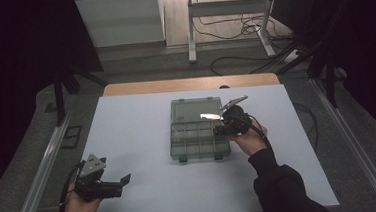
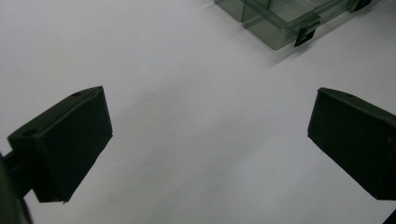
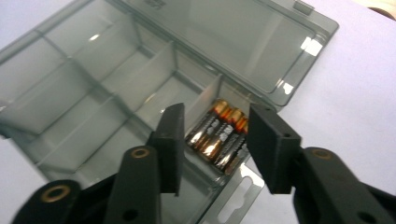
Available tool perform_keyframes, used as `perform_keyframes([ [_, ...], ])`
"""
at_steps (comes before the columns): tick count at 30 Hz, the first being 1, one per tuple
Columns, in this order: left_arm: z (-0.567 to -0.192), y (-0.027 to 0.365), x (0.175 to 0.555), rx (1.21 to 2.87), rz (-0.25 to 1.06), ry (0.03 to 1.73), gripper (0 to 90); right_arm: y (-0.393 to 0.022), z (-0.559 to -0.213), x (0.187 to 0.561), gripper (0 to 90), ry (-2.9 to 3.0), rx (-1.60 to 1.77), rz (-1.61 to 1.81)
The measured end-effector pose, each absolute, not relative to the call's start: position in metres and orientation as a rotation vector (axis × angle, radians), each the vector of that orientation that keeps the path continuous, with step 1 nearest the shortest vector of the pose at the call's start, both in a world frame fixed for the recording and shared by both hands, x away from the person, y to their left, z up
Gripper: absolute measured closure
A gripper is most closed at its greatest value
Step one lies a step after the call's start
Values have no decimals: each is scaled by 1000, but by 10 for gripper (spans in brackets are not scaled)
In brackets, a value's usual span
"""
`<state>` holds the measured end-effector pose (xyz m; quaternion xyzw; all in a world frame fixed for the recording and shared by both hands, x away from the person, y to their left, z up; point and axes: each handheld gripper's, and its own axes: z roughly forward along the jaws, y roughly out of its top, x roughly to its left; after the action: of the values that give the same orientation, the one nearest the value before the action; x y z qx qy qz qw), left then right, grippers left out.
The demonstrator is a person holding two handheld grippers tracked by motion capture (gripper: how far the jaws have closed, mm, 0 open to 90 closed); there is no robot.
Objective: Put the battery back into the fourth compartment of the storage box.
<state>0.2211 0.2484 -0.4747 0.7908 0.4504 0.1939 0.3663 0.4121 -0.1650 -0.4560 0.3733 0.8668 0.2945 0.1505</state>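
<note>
A smoky clear organizer box (image 1: pixel 198 135) lies open at the middle of the white table, its lid (image 1: pixel 195 109) folded back flat. My right gripper (image 1: pixel 221 128) hovers over the box's right end. In the right gripper view the box (image 3: pixel 93 70) shows several divided compartments, and a few black-and-copper batteries (image 3: pixel 219 140) lie in the end one. My right gripper (image 3: pixel 217 114) stands open just above them, pads clear of the batteries. My left gripper (image 1: pixel 124 183) rests near the table's front left corner, open wide (image 2: pixel 210 107) over bare table, with the box's corner (image 2: pixel 280 23) ahead.
The white table top (image 1: pixel 138 139) has a wooden strip (image 1: pixel 189 84) along its far edge. Metal rails (image 1: pixel 45 166) run along both sides. Beyond the table stand a metal frame (image 1: pixel 229 13) and loose cables (image 1: pixel 231 33) on the floor.
</note>
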Motion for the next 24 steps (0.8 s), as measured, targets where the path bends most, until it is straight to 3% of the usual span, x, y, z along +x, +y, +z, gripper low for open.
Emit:
perform_keyframes([
  [24, -474, 249, 221, 2028, 497, 1156, 2, -177, -435, 378, 259, 2532, 1006, 1035],
])
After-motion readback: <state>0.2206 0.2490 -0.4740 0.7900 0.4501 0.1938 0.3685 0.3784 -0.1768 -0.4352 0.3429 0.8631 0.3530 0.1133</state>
